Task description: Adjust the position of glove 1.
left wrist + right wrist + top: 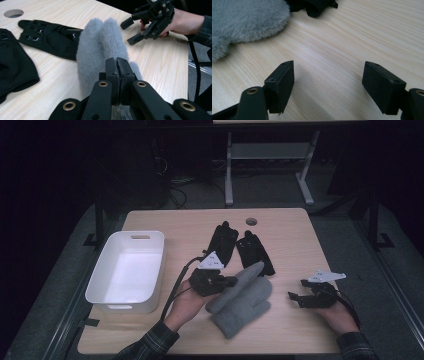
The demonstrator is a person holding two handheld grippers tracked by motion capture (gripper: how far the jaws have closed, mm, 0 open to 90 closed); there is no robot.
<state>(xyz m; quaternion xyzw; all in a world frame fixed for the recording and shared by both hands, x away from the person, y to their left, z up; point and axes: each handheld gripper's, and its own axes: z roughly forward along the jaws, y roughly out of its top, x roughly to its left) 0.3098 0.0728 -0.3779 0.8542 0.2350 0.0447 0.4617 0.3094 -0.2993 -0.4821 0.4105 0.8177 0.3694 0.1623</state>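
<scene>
In the high view, the left hand-held gripper (pixel 226 281) pinches the grey fuzzy mittens (pixel 242 299) at their 9 o'clock edge, mid-tabletop (pixel 285 225). Two black gloves (pixel 240 246) lie at 12 o'clock from the mittens, a white bin (pixel 127 270) at 9 o'clock. The right hand-held gripper (pixel 295 299) rests at 3 o'clock, apart from them.

In the left gripper view, the jaws are clamped together on grey fur (pixel 100 47).

In the right gripper view, the jaws stand wide over bare wood, the mittens (pixel 242 22) at 10 o'clock.
</scene>
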